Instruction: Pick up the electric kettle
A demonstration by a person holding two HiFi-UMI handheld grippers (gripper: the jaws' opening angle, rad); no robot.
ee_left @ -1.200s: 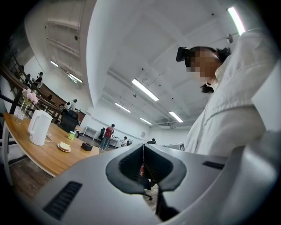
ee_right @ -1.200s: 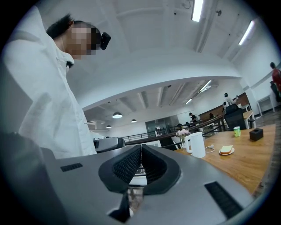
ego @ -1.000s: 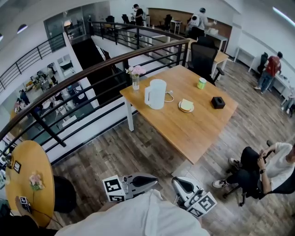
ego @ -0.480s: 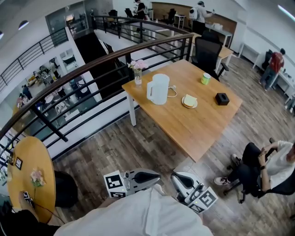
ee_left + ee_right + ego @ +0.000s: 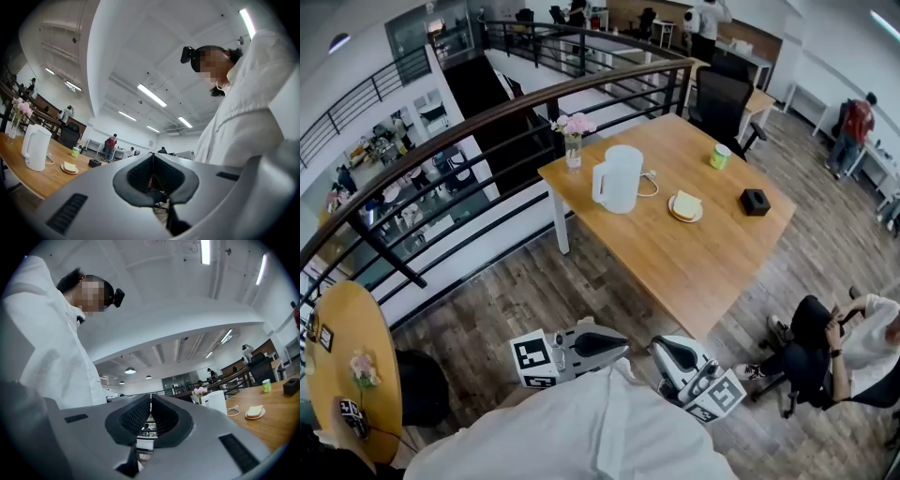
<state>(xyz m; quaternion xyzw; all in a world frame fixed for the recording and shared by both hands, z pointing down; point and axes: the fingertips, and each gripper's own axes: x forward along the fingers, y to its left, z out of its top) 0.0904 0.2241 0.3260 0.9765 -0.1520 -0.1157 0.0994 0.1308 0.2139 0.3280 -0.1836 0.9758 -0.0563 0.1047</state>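
Note:
The white electric kettle (image 5: 617, 178) stands upright near the far left corner of the wooden table (image 5: 675, 262), its cord lying beside it. Both grippers hang low against my white shirt, well short of the table. My left gripper (image 5: 622, 340) points right and is shut with nothing between its pads. Facing it, my right gripper (image 5: 657, 347) is also shut and empty. In the left gripper view the kettle (image 5: 35, 146) sits far off at the left, beyond the left gripper (image 5: 152, 155). The right gripper view has the kettle (image 5: 216, 402) small at the right, past the right gripper (image 5: 150, 397).
On the table are a vase of pink flowers (image 5: 573, 141), a green cup (image 5: 721, 156), a plate with bread (image 5: 682, 207) and a black box (image 5: 756, 202). A dark railing (image 5: 487, 122) runs behind the table. A person (image 5: 848, 337) sits at the right. A round yellow table (image 5: 347, 366) stands at the left.
The table and kettle have drawn a little nearer and larger in the head view. Both grippers stay shut in front of my chest, moving along with me.

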